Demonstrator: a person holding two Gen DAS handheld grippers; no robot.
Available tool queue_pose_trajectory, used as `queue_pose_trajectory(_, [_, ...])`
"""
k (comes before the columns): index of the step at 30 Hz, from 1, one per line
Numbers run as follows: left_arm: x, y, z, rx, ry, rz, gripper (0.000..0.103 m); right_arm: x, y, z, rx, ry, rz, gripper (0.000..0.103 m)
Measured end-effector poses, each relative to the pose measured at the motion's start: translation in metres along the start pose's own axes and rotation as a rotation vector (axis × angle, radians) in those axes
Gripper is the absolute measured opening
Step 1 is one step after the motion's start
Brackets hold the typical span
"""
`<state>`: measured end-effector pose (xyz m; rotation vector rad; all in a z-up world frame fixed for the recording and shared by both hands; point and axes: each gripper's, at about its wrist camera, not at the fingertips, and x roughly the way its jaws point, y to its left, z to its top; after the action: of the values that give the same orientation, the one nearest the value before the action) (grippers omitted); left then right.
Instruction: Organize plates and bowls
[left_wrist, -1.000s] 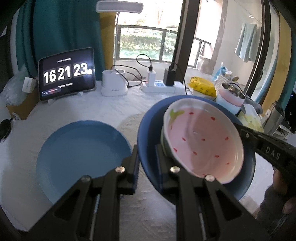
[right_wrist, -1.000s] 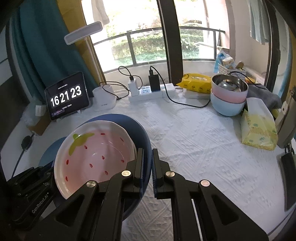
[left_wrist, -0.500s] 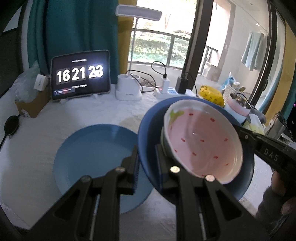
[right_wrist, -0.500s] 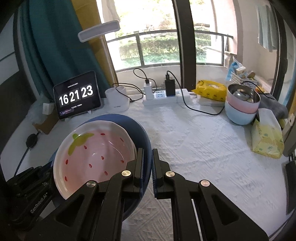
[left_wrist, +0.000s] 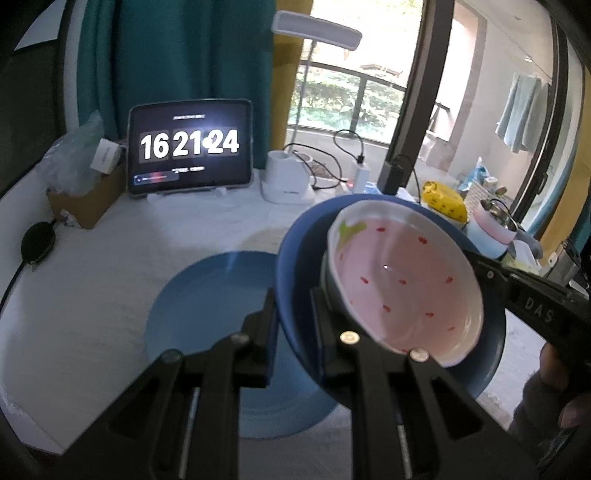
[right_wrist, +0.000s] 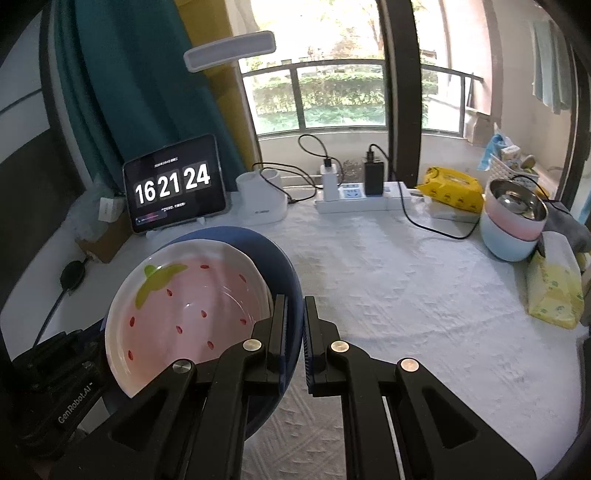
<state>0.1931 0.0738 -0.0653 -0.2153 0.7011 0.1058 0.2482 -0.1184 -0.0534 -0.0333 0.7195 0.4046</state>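
Both hand-held grippers, left (left_wrist: 291, 317) and right (right_wrist: 293, 328), clamped the dark blue plate (right_wrist: 284, 266) carrying the strawberry bowl (right_wrist: 184, 310); stacking onto the light blue plate (left_wrist: 207, 306) remained.

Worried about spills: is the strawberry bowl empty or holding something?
Empty. The strawberry bowl, resting in the dark blue plate, shows its bare pink inside with red seed marks in both wrist views; nothing lies in it.

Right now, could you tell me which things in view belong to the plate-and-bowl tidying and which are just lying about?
Job: dark blue plate carrying strawberry bowl, gripped by left gripper and right gripper; light blue plate; stacked bowls.

Lying about: tablet clock, power strip, tissue pack, yellow wipes.
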Motion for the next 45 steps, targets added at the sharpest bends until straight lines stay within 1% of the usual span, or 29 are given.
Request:
queue_pose_trajectory(16, [0.009, 0.049, 0.007, -0.059, 0.002, 0.046, 0.015, 0.035, 0.042, 0.011, -0.046, 0.037, 0.039, 0.009])
queue_pose_trajectory(25, [0.025, 0.069, 0.007, -0.083, 0.027, 0.073, 0.015, 0.061, 0.057, 0.012, -0.056, 0.074, 0.06, 0.009])
queue_pose_trajectory(29, [0.03, 0.075, 0.008, -0.086, 0.032, 0.084, 0.015, 0.071, 0.062, 0.012, -0.057, 0.09, 0.065, 0.009])
queue_pose_trajectory(36, [0.034, 0.081, 0.013, -0.087, 0.016, 0.088, 0.015, 0.085, 0.067, 0.013, -0.056, 0.11, 0.067, 0.009])
queue_pose_trajectory(41, [0.036, 0.078, 0.013, -0.048, 0.005, 0.118, 0.017, 0.088, 0.066, 0.014, -0.051, 0.113, 0.064, 0.009])
queue_pose_trajectory(45, [0.038, 0.075, 0.012, -0.03, -0.007, 0.133, 0.017, 0.088, 0.068, 0.013, -0.062, 0.1, 0.044, 0.011])
